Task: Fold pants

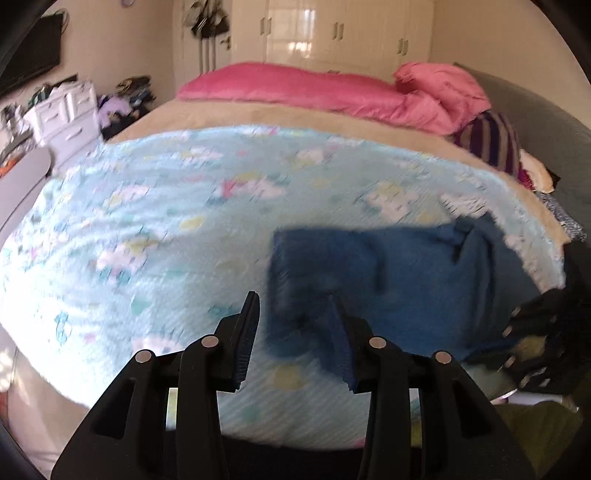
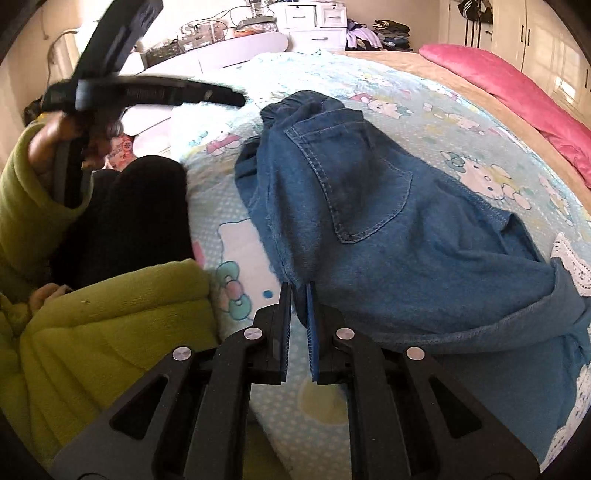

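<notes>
**Pants on the bed, one gripper low, one raised**

In the left wrist view, which is blurred, my left gripper [image 1: 293,306] sits at the bottom centre with its jaws spread and nothing between them. The right finger overlaps the near left corner of the pants [image 1: 388,280], but I cannot tell if it touches. The pants lie at lower right of the frame on the blue blanket [image 1: 147,206]. A pink quilt [image 1: 314,88] runs along the top, with a wardrobe [image 1: 332,29] behind it.

In the right wrist view, my left hand [image 2: 48,140] is at upper left, lifted off the bed, holding its gripper above the blanket edge. My green sleeve [image 2: 110,314] fills the lower left. My right gripper [image 2: 299,291] is at bottom centre, jaws nearly closed with a thin gap; the tips meet the near edge of the pants, but whether cloth is pinched I cannot tell. The pants spread from centre to right, back pocket [image 2: 354,184] facing up, waistband [image 2: 291,103] at the far end. A white lace trim [image 2: 570,262] shows at the right edge.
</notes>
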The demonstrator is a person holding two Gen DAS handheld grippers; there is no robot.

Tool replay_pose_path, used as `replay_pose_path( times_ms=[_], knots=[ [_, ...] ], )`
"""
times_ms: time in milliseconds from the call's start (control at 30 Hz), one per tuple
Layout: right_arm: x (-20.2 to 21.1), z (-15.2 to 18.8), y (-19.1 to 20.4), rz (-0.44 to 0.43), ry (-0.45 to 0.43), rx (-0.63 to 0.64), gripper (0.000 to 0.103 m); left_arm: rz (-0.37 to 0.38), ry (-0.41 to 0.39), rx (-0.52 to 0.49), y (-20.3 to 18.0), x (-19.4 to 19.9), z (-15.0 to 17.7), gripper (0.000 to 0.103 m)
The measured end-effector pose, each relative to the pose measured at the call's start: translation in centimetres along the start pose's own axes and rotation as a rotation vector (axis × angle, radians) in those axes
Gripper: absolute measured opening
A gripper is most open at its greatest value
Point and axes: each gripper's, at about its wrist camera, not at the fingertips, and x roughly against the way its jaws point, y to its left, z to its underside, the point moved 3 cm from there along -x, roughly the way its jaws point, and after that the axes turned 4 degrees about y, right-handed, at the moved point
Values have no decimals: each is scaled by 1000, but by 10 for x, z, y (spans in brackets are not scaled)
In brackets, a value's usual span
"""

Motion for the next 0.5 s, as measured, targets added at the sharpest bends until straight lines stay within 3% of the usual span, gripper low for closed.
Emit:
replay_pose_path(
  times_ms=[133, 200, 300, 400, 500],
  knots=[
    [-7, 3, 3, -10, 22, 2, 9, 87, 9, -70, -41, -18, -21, 42],
    [-1, 3, 5, -19, 19, 12, 17, 66, 85, -97, -52, -46, -19, 42],
    [28, -1, 0, -39, -62, -10, 17, -8, 183, -113, -49, -76, 3, 42],
    [39, -7, -17, 17, -127, -68, 27, 13, 183, -94, -44, -72, 15, 41],
    [20, -10, -34, 24, -91, -162, 29, 15, 180, -97, -45, -69, 17, 41]
  ],
)
